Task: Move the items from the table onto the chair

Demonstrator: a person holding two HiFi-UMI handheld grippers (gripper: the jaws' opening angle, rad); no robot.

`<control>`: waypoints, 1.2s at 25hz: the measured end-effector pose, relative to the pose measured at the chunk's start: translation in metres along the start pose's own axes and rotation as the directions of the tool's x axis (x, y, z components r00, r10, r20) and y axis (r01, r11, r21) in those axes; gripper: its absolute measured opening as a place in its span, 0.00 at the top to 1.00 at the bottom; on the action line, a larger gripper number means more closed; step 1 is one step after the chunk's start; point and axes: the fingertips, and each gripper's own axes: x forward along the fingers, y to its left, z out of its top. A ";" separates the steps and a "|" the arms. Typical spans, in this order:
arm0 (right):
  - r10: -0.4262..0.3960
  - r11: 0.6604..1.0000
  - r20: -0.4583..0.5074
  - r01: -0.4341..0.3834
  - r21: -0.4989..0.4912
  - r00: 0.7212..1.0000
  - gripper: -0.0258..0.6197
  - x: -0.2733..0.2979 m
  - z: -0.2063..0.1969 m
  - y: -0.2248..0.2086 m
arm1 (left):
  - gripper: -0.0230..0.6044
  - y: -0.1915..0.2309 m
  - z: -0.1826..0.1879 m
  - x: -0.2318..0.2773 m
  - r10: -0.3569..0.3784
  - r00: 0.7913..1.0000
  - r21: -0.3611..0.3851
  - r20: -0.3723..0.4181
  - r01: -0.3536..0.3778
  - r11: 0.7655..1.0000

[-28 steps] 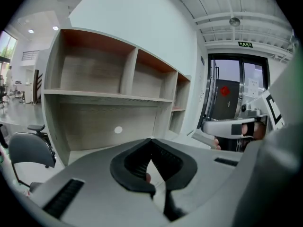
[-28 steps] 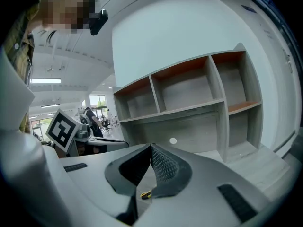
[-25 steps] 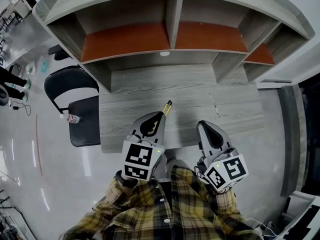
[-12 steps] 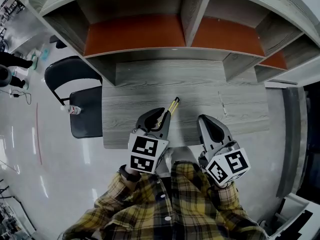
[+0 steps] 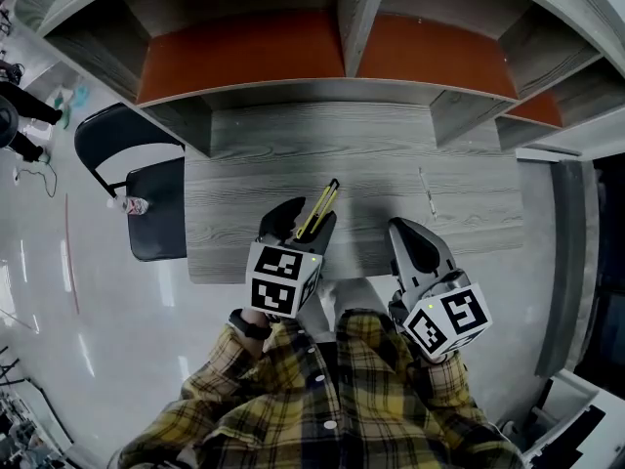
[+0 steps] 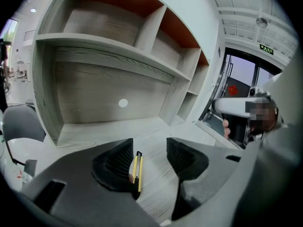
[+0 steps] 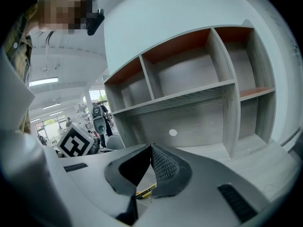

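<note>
A yellow and black utility knife [image 5: 318, 206] lies on the grey wooden table [image 5: 254, 164], pointing away from me. My left gripper [image 5: 306, 216] is over its near end, and its jaws are opening. In the left gripper view the knife [image 6: 136, 170] lies between the jaws, close beside the left pad [image 6: 124, 159], and neither pad presses on it. My right gripper [image 5: 408, 234] hovers at the table's front edge with its jaws shut and nothing in them. The black chair [image 5: 156, 225] stands to the left of the table with a small bottle [image 5: 131, 205] on its seat.
A thin white pen-like thing [image 5: 427, 193] lies on the table at the right. A shelf unit with orange back panels [image 5: 244, 57] rises along the table's far edge. People stand on the shiny floor at the far left [image 5: 18, 130].
My left gripper has moved forward along the knife and its jaws have opened round it. The right gripper has hardly moved.
</note>
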 end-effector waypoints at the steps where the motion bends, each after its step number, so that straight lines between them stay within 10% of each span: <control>1: -0.005 1.000 -0.003 0.005 0.006 1.000 0.93 -0.002 -0.002 -0.004 | 0.62 0.001 -0.005 0.006 0.005 1.000 0.002 -0.017 -0.005 1.000; 17: -0.032 0.988 -0.111 0.048 0.146 0.993 0.93 -0.019 -0.057 -0.043 | 0.62 0.034 -0.122 0.103 0.103 0.928 0.070 -0.358 -0.083 0.994; 30: -0.038 0.982 -0.113 0.058 0.181 0.993 0.93 -0.036 -0.069 -0.061 | 0.71 0.046 -0.136 0.115 0.201 0.891 0.157 -0.407 -0.148 0.976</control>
